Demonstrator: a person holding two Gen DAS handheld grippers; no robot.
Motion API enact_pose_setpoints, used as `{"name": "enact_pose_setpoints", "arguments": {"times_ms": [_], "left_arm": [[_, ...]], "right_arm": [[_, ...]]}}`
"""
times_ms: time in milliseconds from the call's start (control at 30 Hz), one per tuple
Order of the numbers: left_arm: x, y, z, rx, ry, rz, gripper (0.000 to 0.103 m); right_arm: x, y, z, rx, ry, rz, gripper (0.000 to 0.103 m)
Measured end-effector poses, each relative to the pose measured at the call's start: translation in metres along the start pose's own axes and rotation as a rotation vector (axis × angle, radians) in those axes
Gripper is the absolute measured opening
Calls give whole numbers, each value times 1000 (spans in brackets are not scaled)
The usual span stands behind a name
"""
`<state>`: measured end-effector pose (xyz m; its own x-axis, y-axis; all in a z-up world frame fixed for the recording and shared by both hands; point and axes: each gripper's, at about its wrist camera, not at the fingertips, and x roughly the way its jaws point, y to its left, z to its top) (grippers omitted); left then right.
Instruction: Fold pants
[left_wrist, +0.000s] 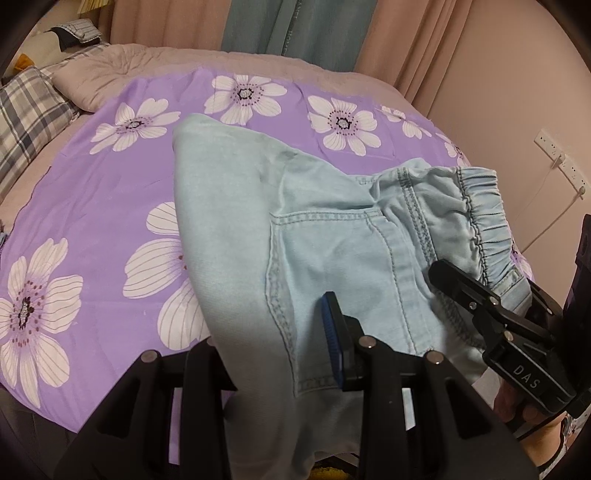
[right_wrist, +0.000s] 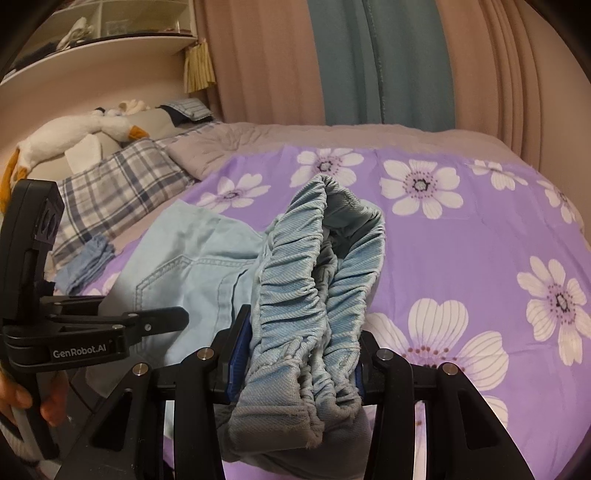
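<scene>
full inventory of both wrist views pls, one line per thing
light blue denim pants: 1, pale blue, draped on the bed, elastic waistband bunched in right claw
purple floral bedsheet: 1, purple with white flowers, over the bed
grey plaid pillow: 1, grey-white, left of bed
white plush goose: 1, white and orange, behind the pillow
pink and teal curtains: pink with teal, behind the bed
white wall socket strip: 1, right wall
left claw: 1, black, shut on pants
right claw: 1, black, shut on waistband
</scene>
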<state>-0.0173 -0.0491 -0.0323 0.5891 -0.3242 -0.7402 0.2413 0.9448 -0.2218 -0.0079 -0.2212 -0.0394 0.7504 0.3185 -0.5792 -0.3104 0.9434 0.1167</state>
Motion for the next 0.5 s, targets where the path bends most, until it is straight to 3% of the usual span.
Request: {"name": "enact_pose_setpoints", "arguments": {"times_ms": [500], "left_arm": [[-17,4,0,10,-37,35,31]], "right_arm": [[-4,12,4,-65,-39,9,46]]}}
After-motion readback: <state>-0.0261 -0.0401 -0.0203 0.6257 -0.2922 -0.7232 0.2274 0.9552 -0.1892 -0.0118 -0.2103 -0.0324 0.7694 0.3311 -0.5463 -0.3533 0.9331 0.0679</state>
